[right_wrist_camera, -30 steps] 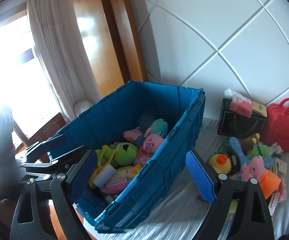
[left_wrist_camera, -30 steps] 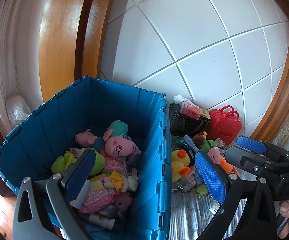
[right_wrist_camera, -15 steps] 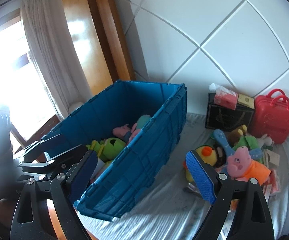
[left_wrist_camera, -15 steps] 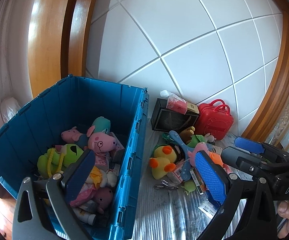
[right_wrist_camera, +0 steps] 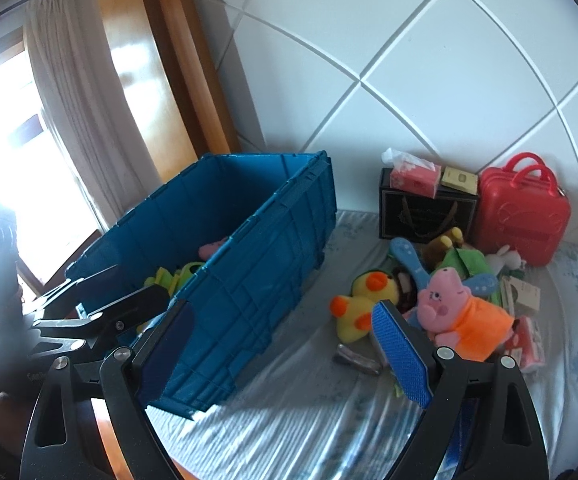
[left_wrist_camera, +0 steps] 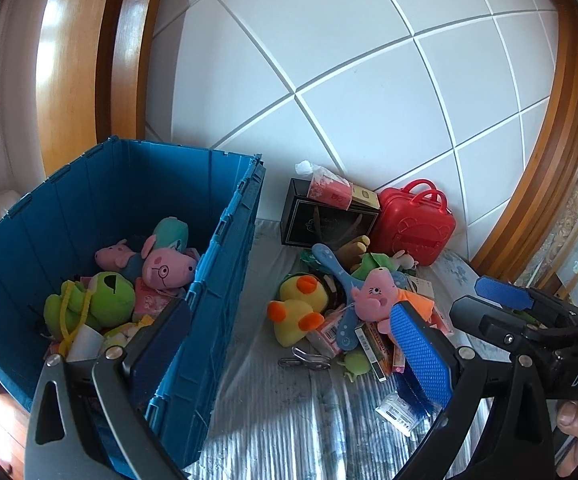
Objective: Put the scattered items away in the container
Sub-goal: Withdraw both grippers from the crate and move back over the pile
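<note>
Left gripper [left_wrist_camera: 289,344] gapes wide, holding nothing, the deep blue plastic crate [left_wrist_camera: 225,248] under its left finger; right gripper [right_wrist_camera: 289,340] equally wide and empty, the pink plush pig in orange [right_wrist_camera: 461,312] just beyond its right finger [right_wrist_camera: 403,352], amid scattered toys.

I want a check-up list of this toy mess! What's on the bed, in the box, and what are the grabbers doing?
Surface: pale sheet, rumpled.
Job's things: blue crate part full of plush toys; yellow duck and pink pig in orange lie outside in a pile.
Clutter: red toy suitcase, black box, tissue pack.
Grippers: left hand-held gripper open, empty; right hand-held gripper open, empty.
Cables: nothing seen.
Surroundings: white tiled wall, curtain.
</note>
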{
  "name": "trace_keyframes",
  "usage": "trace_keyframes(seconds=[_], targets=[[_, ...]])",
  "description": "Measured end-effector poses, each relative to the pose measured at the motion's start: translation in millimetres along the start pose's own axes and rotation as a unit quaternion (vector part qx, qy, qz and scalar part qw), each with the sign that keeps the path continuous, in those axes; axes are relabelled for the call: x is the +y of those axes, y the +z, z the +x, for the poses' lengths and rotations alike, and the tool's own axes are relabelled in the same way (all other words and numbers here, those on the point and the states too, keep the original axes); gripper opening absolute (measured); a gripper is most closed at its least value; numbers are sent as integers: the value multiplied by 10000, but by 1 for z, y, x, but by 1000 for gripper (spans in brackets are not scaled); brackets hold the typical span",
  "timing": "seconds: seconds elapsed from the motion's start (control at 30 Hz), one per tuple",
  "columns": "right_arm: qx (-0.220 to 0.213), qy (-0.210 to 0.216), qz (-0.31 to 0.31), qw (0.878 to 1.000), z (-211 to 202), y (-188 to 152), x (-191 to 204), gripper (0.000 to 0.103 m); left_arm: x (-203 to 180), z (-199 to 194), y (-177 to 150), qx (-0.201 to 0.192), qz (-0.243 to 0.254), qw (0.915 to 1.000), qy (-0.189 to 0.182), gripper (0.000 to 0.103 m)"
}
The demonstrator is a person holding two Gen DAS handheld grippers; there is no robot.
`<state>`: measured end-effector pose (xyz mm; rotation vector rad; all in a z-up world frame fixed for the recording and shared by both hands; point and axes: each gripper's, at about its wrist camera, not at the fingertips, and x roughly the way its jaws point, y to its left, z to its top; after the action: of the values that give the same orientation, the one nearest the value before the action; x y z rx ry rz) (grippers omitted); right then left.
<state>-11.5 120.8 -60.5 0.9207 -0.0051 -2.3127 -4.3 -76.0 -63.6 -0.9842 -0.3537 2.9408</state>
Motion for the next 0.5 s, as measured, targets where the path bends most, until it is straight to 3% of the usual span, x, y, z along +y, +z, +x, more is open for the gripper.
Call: trace_keyframes(seconds=[0.5], targets=[[97,-621,608,9962,-39,-40,-104,91,-78,55,-35,539,334,9976,-294,102]])
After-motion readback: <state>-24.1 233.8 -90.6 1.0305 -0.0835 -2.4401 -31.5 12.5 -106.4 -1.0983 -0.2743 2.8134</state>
